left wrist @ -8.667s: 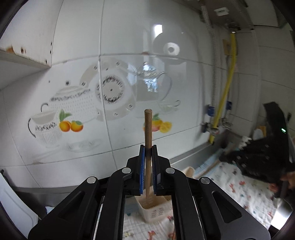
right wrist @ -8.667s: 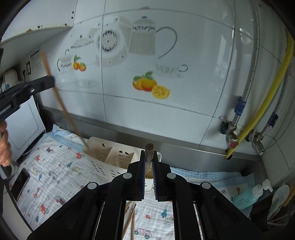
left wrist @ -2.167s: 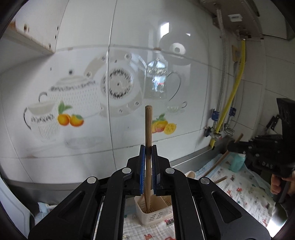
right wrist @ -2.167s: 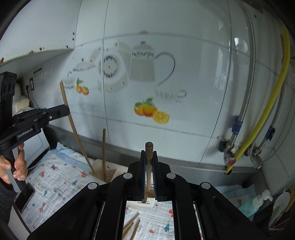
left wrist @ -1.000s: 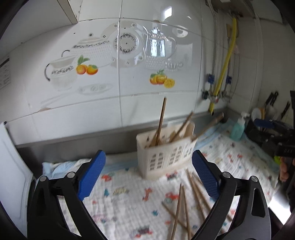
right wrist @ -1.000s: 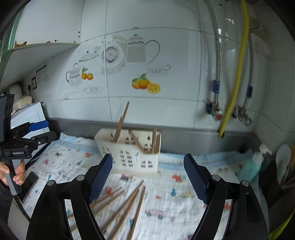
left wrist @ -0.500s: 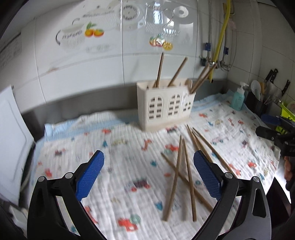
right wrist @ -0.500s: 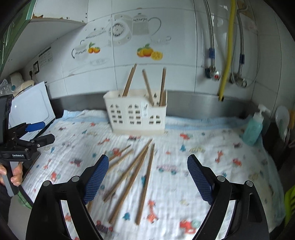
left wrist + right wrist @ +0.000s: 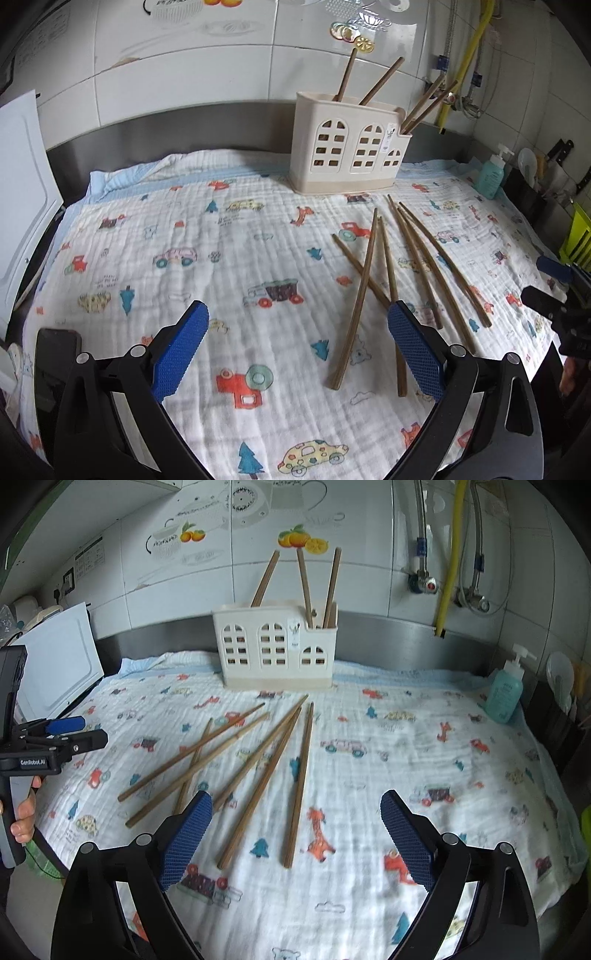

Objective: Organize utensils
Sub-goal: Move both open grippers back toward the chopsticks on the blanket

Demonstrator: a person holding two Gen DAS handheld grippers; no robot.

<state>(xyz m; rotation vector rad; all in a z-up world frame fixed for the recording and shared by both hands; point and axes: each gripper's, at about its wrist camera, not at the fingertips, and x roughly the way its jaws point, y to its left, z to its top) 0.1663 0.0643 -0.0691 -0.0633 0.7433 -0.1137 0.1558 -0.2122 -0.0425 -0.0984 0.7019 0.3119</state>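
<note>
A cream utensil holder [image 9: 349, 147] [image 9: 277, 646] stands at the back of the patterned cloth, with several wooden chopsticks [image 9: 304, 583] upright in it. Several more chopsticks [image 9: 355, 295] [image 9: 301, 775] lie loose and crossed on the cloth in front of it. My left gripper [image 9: 295, 317] hovers open over the cloth, the loose chopsticks just ahead and to its right. My right gripper [image 9: 295, 805] has its jaws opening wide, nothing between them, the near ends of two chopsticks just ahead. Each gripper shows at the other view's edge, the right gripper [image 9: 554, 291] and the left gripper [image 9: 74, 734].
A teal soap bottle [image 9: 504, 690] stands at the cloth's right back corner. A white board [image 9: 55, 664] leans at the left. A dark phone [image 9: 55, 347] lies at the cloth's left front. Taps and a yellow hose [image 9: 448, 554] hang on the tiled wall.
Both grippers let go of chopsticks into the holder and opened. Over the last second both have sunk toward the cloth and tilted down, bringing the loose chopsticks close.
</note>
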